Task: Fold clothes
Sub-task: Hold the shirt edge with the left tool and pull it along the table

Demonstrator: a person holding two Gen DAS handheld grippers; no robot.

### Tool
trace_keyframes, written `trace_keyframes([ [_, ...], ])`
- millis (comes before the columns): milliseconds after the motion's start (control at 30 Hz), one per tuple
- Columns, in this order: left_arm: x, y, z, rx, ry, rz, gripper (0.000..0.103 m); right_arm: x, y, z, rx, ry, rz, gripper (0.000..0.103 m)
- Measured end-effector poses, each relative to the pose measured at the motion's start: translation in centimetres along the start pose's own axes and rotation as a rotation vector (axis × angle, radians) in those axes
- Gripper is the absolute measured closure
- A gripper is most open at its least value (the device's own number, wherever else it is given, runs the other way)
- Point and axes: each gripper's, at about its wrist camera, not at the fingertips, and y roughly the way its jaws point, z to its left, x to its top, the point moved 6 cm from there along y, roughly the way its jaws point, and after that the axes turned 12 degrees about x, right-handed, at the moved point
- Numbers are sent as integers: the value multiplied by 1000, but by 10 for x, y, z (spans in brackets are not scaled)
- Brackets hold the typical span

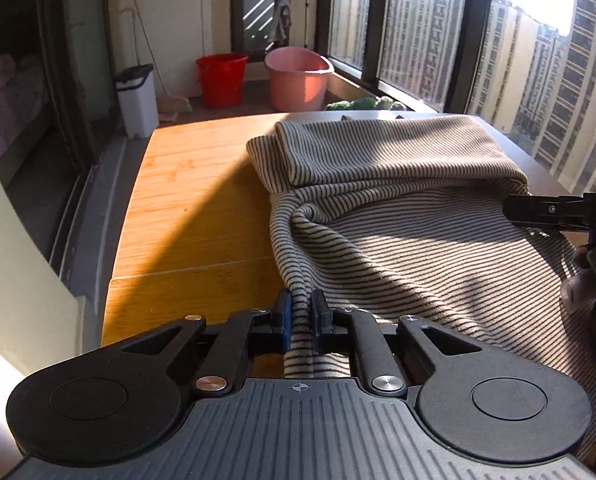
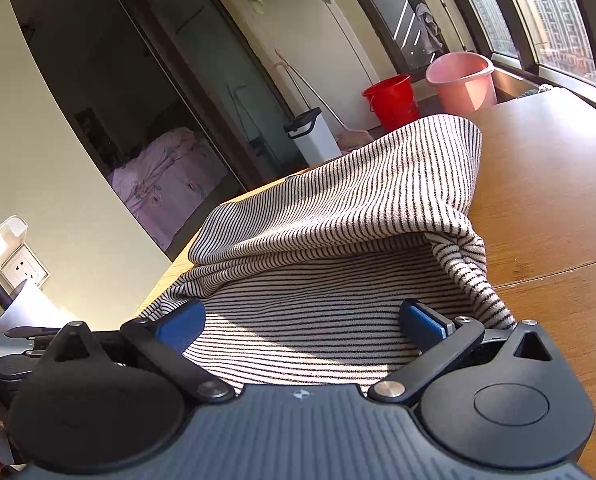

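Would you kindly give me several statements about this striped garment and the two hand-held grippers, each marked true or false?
1. The left hand-held gripper is shut on a fold of the striped garment. True.
2. The right hand-held gripper is clamped on the cloth. False: its jaws stand wide open over it.
3. The garment lies on a wooden table. True.
4. Both buckets on the floor are red. False: one red bucket, one pink bucket.
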Motion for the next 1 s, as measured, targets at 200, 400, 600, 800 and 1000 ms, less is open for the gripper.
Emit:
trace_keyframes([
  [200, -20, -1, 17, 85, 35, 16, 98, 1, -1, 0, 4, 6, -3, 0],
  [400, -29, -18, 40, -143, -193, 149, 74, 1, -3, -2, 8, 10, -5, 0],
  [600, -43, -22, 23, -166, -173, 159, 59, 1, -3, -1, 10, 13, -7, 0],
  [800, -40, -32, 5, -79, -85, 80, 93, 1, -2, 0, 11, 15, -8, 0],
  [1000, -50, -38, 7, -21, 19, 33, 93, 1, -1, 0, 12, 16, -8, 0],
])
